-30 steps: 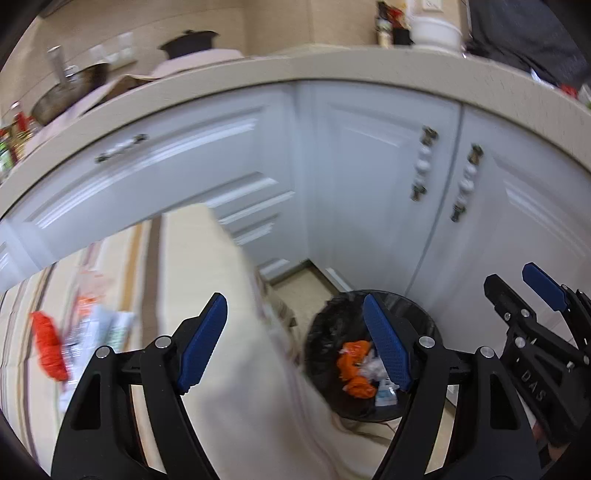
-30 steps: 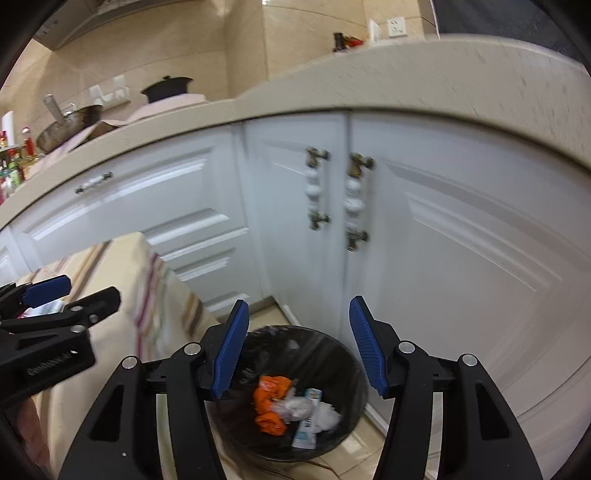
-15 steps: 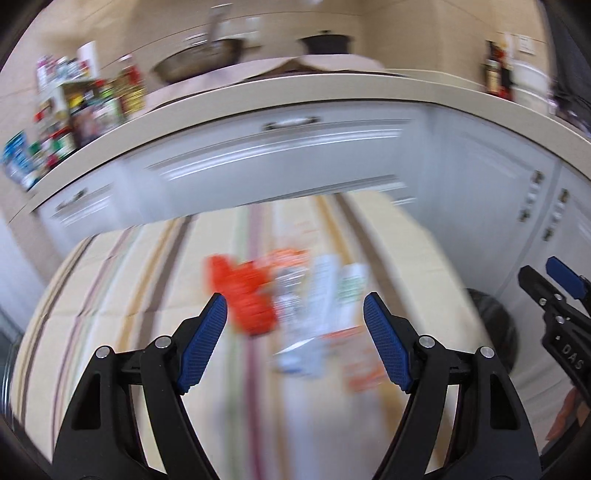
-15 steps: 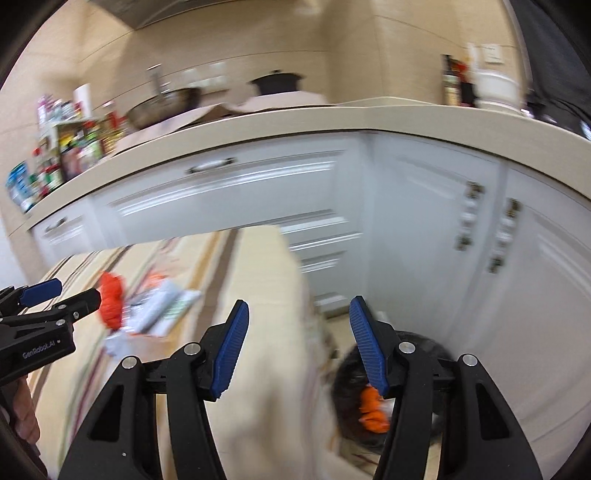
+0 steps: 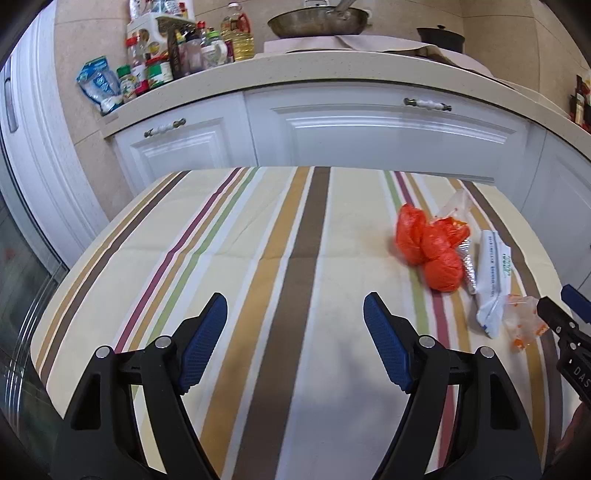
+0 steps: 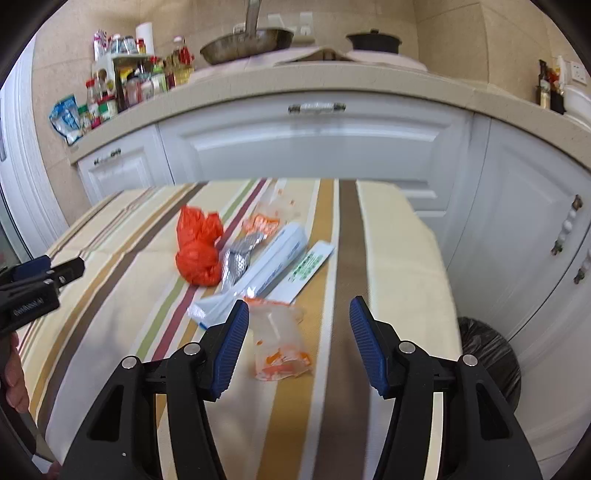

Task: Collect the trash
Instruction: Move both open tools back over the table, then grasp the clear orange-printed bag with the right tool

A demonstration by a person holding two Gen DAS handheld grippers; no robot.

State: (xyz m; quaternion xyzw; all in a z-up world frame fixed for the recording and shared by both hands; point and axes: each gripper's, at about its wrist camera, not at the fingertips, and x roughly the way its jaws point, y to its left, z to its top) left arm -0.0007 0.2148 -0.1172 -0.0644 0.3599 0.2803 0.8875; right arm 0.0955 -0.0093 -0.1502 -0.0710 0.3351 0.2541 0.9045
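A pile of trash lies on the striped tablecloth (image 5: 258, 258): a crumpled orange bag (image 5: 430, 251) (image 6: 197, 251), a silver foil wrapper (image 6: 236, 262), white wrappers (image 6: 273, 266) (image 5: 493, 280) and a clear plastic bag with orange print (image 6: 280, 339) (image 5: 524, 323). My right gripper (image 6: 299, 339) is open and empty, hovering just above the clear bag. My left gripper (image 5: 295, 339) is open and empty over bare cloth, left of the pile. The black-lined trash bin (image 6: 487, 354) stands on the floor right of the table.
White kitchen cabinets (image 5: 369, 136) stand close behind the table. The counter above holds bottles and jars (image 5: 177, 55), a pan (image 5: 317, 22) and a black pot (image 6: 373, 40). The table's right edge (image 6: 436, 258) drops off beside the bin.
Both grippers have swung left from over the bin to above the table. The trash pile is now in front of them. Both stay open and empty.
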